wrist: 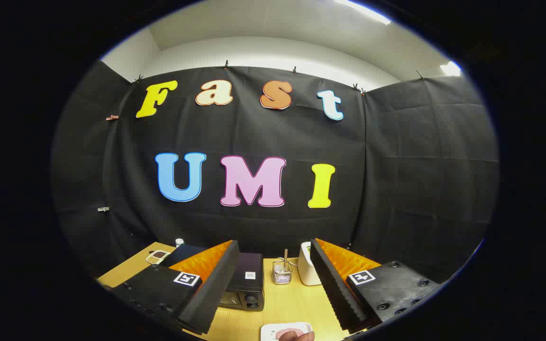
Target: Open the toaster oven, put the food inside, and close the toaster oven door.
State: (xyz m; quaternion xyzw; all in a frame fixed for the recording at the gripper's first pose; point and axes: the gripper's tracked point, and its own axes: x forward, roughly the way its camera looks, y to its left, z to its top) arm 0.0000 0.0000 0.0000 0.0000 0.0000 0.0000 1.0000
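Already we hold the hand-held gripper (273,289) released, grasping nothing. Its left finger half hides the small black toaster oven (245,284) ahead; approaching blind, we might miss what seems its closed door.

You see the black toaster oven (246,284) standing upright on the wooden table, door shut, just ahead of your fingers; the brownish food (294,335) lies on a white plate nearest you.
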